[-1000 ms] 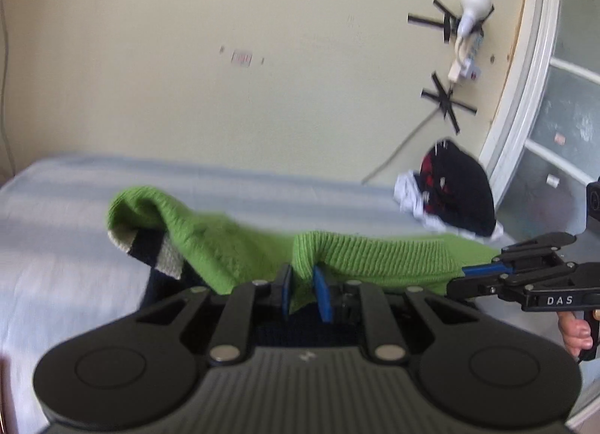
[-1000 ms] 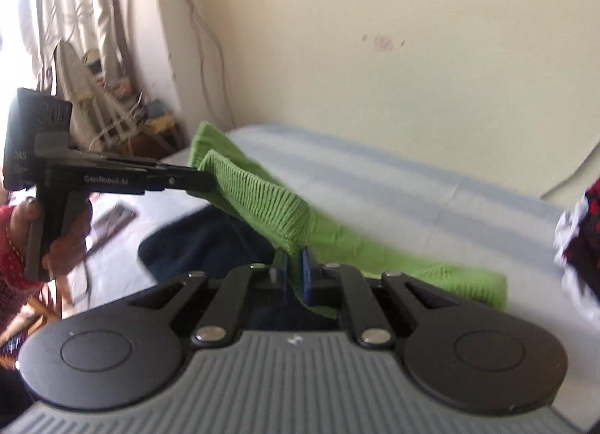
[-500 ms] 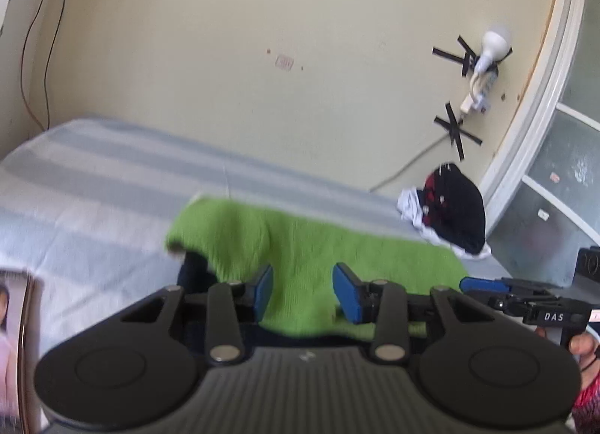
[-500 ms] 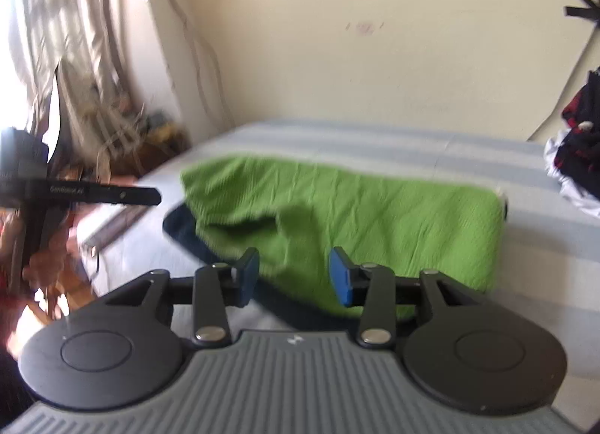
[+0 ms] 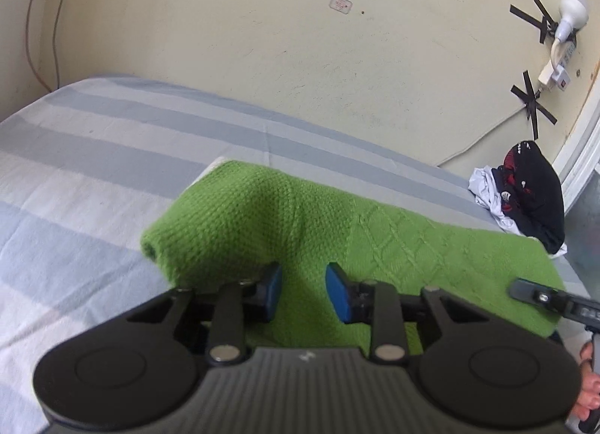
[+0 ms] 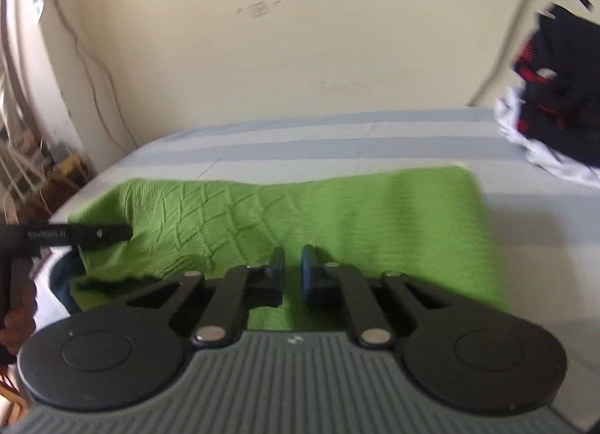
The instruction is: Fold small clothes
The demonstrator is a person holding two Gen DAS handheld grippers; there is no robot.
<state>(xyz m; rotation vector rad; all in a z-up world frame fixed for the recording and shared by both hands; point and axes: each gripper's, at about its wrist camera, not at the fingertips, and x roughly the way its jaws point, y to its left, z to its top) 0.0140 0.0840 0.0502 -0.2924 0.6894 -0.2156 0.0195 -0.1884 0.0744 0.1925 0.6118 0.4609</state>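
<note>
A green knit garment [image 5: 337,235] lies folded across the striped bed; it also shows in the right wrist view [image 6: 300,209], with a dark blue part [image 6: 60,276] peeking out at its left edge. My left gripper [image 5: 302,291] is open and empty, just above the garment's near edge. My right gripper [image 6: 292,276] is nearly closed with a narrow gap and holds nothing, over the garment's near edge. Each gripper's fingers show in the other's view: the right one [image 5: 543,297], the left one [image 6: 75,235].
The bed has a grey and white striped sheet [image 5: 93,156] against a cream wall. A pile of black, red and white clothes [image 5: 525,190] sits at the bed's far right corner, also in the right wrist view [image 6: 555,96]. Clutter [image 6: 37,168] stands left of the bed.
Both grippers let go of the green garment, which now lies flat on the bed. Both pulled back; the right jaws have narrowed again.
</note>
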